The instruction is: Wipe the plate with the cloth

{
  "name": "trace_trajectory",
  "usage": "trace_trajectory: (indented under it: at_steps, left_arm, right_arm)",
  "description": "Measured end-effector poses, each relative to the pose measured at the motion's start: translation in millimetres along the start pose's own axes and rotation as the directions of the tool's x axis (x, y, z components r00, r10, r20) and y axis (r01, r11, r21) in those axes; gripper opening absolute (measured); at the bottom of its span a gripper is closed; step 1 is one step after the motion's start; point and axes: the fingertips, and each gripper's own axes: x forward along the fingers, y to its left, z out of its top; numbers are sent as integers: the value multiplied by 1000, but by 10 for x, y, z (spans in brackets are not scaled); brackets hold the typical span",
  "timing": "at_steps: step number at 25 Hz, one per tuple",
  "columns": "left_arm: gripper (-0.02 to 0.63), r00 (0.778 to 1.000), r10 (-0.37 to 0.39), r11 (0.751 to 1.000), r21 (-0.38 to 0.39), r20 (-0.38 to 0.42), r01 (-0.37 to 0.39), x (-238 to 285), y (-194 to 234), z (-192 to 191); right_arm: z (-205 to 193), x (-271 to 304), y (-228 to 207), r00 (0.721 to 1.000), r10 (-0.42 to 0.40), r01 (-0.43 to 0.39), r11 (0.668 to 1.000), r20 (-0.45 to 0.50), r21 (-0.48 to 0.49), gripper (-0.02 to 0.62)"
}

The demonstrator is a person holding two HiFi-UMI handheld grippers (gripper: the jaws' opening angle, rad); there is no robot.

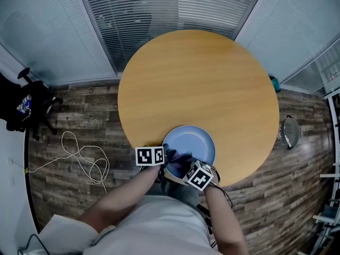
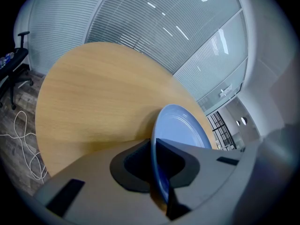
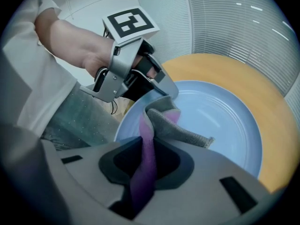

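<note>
A light blue plate point(image 1: 192, 141) sits at the near edge of the round wooden table point(image 1: 196, 73). My left gripper point(image 1: 165, 154) is shut on the plate's near-left rim; in the left gripper view the plate point(image 2: 183, 128) runs edge-on between the jaws of the left gripper point(image 2: 153, 162), tilted up off the table. My right gripper point(image 3: 146, 161) is shut on a grey and purple cloth point(image 3: 171, 123), whose free end lies folded on the plate point(image 3: 225, 121). In the head view the right gripper point(image 1: 184, 167) and the cloth point(image 1: 179, 160) are over the plate's near part. The left gripper point(image 3: 161, 87) also shows in the right gripper view.
The person's lap and shirt are just below the table edge. A white cable point(image 1: 79, 155) loops on the wooden floor at left, by a black chair point(image 1: 24, 102). A round metal object point(image 1: 291, 130) lies on the floor at right. Blinds and glass walls stand behind the table.
</note>
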Motion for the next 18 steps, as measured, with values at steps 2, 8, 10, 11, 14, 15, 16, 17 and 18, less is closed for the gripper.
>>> trace_trajectory:
  at_steps: [2,8,10,11,14,15,16,17,18]
  left_arm:
    - [35,1000,1,1000,-1,0,-1,-5,5,-1]
    - [35,1000,3,1000,13,2,-3,0,10,7]
    - [35,1000,6,1000,17,4,-6,-6,13,-4]
    - [35,1000,6,1000,17,4,-6,-5,5,-4]
    - [35,1000,4,1000,16,4,-4,-3,-14,-5]
    - [35,1000,3,1000,17,4,-3,-4,-15,-5]
    - [35,1000,3,1000,18,5,-3,-6,-13,-3]
    - [35,1000,3,1000,18,5,-3,-7,-9,-2]
    - [35,1000,3,1000,17,5,-3,-7,-5,-1]
  right_arm:
    - [-47,-43,-78,999,-33,32,999,4,39,72]
    - [-185,-141,-296,989,-148,149,986,-26,80,72]
    - [-223,-157,-343,981,-187,191,978,-46,82,72]
    - [-246,-178,-378,976,-209,213,973,-58,88,72]
    - [-344,-253,-514,956,-279,288,952,-95,106,72]
    - [-382,-278,-560,947,-304,315,943,-108,107,72]
    - [-418,-303,-606,936,-329,342,934,-121,106,72]
    - [-451,-328,-652,926,-354,368,924,-133,105,72]
    - [-484,-352,-694,916,-375,391,914,-145,103,72]
